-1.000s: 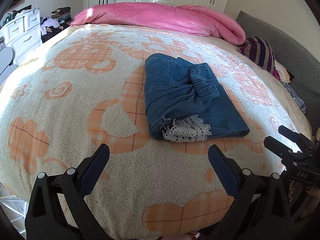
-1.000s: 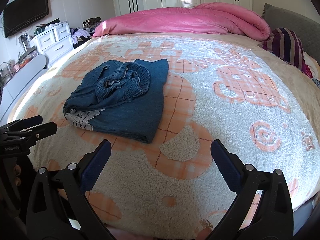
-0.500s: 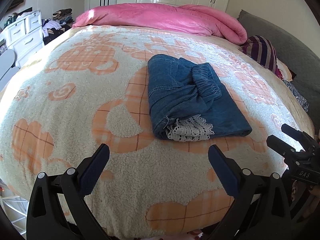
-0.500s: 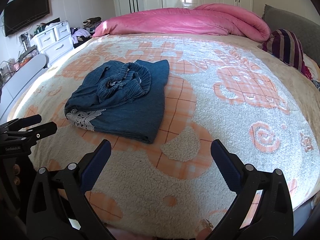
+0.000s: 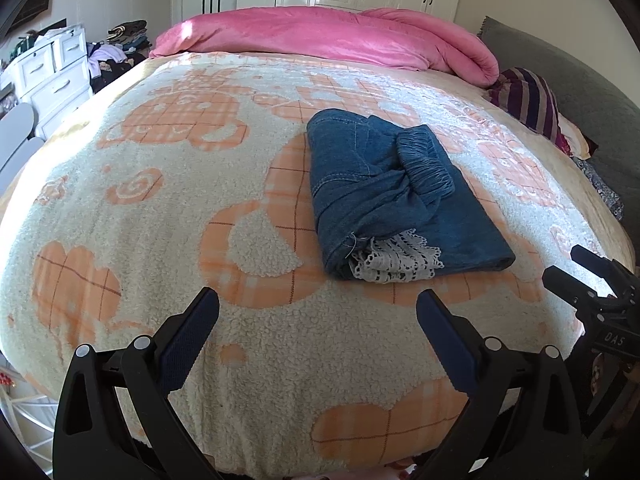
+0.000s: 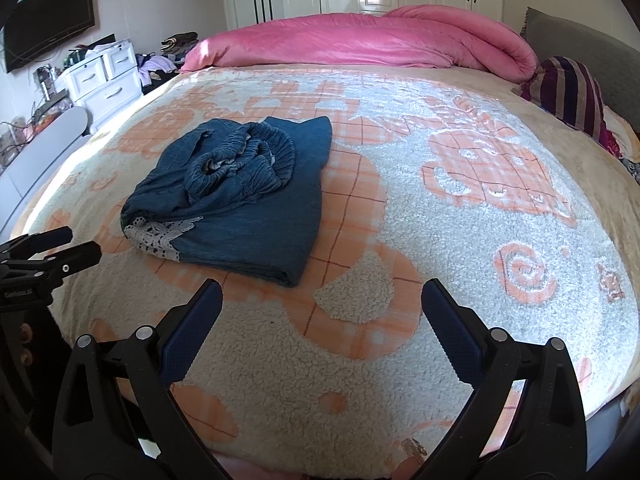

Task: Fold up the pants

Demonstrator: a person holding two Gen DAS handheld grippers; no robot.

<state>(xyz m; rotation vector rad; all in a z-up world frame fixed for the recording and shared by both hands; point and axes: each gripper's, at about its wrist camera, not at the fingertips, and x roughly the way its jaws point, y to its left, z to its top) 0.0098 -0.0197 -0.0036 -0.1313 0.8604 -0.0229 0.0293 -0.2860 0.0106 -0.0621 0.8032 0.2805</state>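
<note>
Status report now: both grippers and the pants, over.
Left gripper open, empty. Right gripper open, empty. Pants folded on blanket, untouched. Nothing in the way.

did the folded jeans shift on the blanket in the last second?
No. The folded jeans keep their place against the blanket's orange pattern; only the cameras drifted slightly. Both tongs, left and right, are open and off the cloth.

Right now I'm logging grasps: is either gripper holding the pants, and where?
Nothing is held. The left gripper and right gripper are both open; the folded pants lie free on the blanket.
</note>
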